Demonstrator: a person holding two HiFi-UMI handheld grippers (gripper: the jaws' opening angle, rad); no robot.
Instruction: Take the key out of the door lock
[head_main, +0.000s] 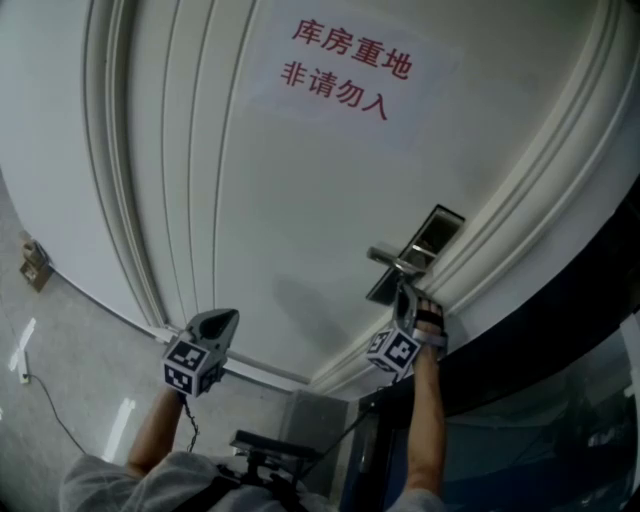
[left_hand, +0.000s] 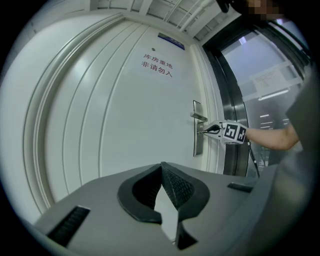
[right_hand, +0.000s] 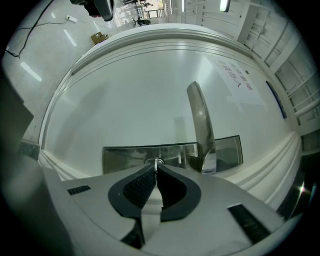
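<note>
The small metal key (right_hand: 157, 162) sticks out of the steel lock plate (right_hand: 125, 157) below the lever handle (right_hand: 201, 125) of a white door. My right gripper (right_hand: 156, 167) is shut on the key's head, and only a sliver of metal shows between the pads. In the head view that gripper (head_main: 403, 291) points at the lock plate (head_main: 385, 285) under the handle (head_main: 392, 261). My left gripper (head_main: 230, 317) hangs well to the left, off the door, with its jaws shut on nothing. The left gripper view shows the right gripper (left_hand: 215, 130) against the plate (left_hand: 198, 145).
The door carries a paper sign (head_main: 345, 57) with red characters. A dark door frame and glass panel (head_main: 570, 400) run along the right. A cable (head_main: 50, 410) and a small box (head_main: 35, 265) lie on the floor at the left.
</note>
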